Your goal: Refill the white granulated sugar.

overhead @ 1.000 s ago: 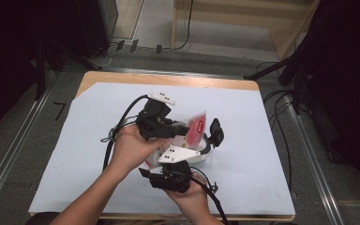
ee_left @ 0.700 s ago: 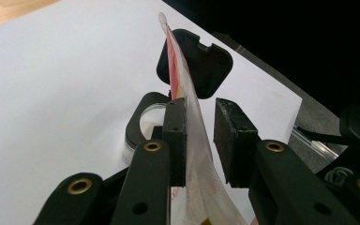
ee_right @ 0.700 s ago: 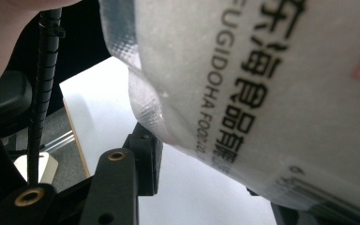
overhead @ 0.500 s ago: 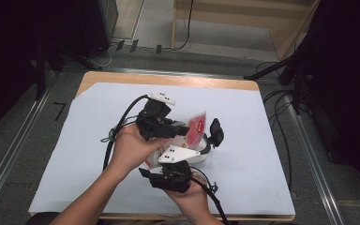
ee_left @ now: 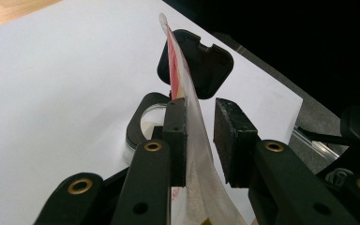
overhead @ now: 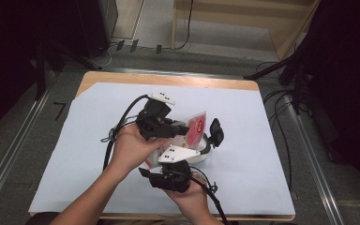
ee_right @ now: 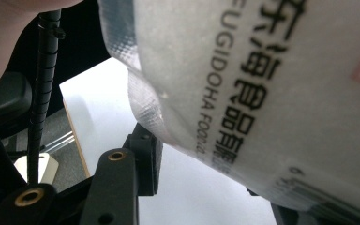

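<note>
A clear pouch (overhead: 195, 125) with a red label and white contents is held upright over the middle of the table. My left gripper (overhead: 180, 129) comes in from the left, shut on the pouch (ee_left: 192, 140), which stands edge-on between its pads (ee_left: 176, 136). My right gripper (overhead: 173, 161) points up at the pouch from below. In the right gripper view the printed pouch (ee_right: 262, 93) lies across the jaws. One finger (ee_right: 143, 159) sits at its sealed edge and the other is hidden. Just past the pouch stands a small white jar (ee_left: 143, 124) with its black hinged lid (ee_left: 201, 61) open.
A white sheet (overhead: 98, 117) covers the wooden table (overhead: 168, 79). Black cables (overhead: 122, 117) trail from both grippers across the sheet. Metal rails (overhead: 9, 154) run along both sides of the table, with dark equipment and floor cables beyond the far edge.
</note>
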